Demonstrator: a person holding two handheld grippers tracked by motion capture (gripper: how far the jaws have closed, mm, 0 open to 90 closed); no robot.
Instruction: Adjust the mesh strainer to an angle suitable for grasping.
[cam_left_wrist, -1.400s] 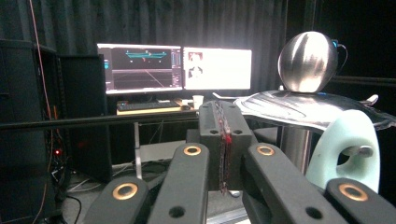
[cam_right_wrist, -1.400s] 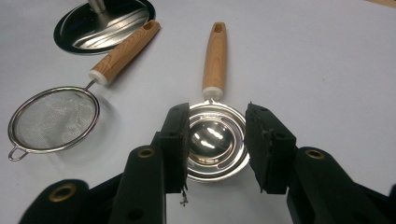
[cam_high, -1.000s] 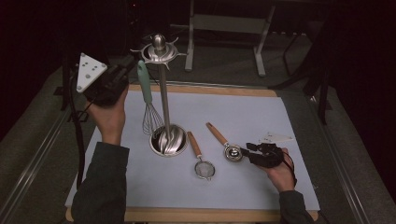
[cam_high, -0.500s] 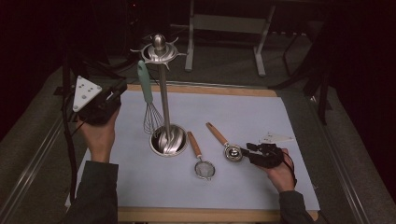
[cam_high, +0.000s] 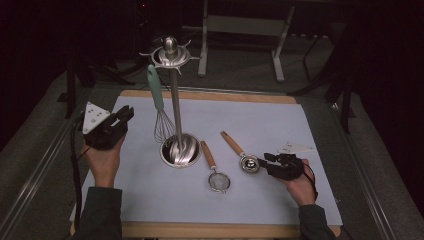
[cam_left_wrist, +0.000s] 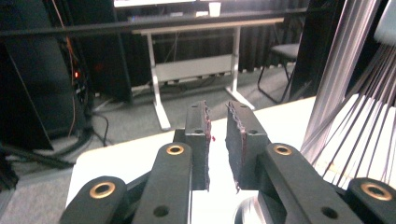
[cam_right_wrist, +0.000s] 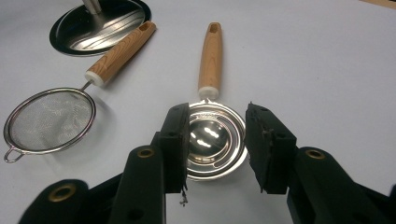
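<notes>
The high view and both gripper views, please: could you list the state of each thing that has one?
Silver metal utensil stand: upright on the white mat.
Mint-handled wire whisk: hanging from the stand.
Wooden-handled mesh strainer: lying flat, free.
Wooden-handled steel measuring spoon: lying flat, bowl between the jaws, not clamped.
Left gripper: narrow gap, empty, raised.
Right gripper: open.

table (cam_high: 150, 231) | white mat (cam_high: 280, 125) | on mat: utensil stand (cam_high: 179, 150), strainer (cam_high: 218, 181), measuring scoop (cam_high: 248, 163)

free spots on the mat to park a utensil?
Bare: far right of the mat, beyond the measuring scoop; also the near strip, below the strainer. Crowded: around the stand base, with the hanging whisk beside it.
</notes>
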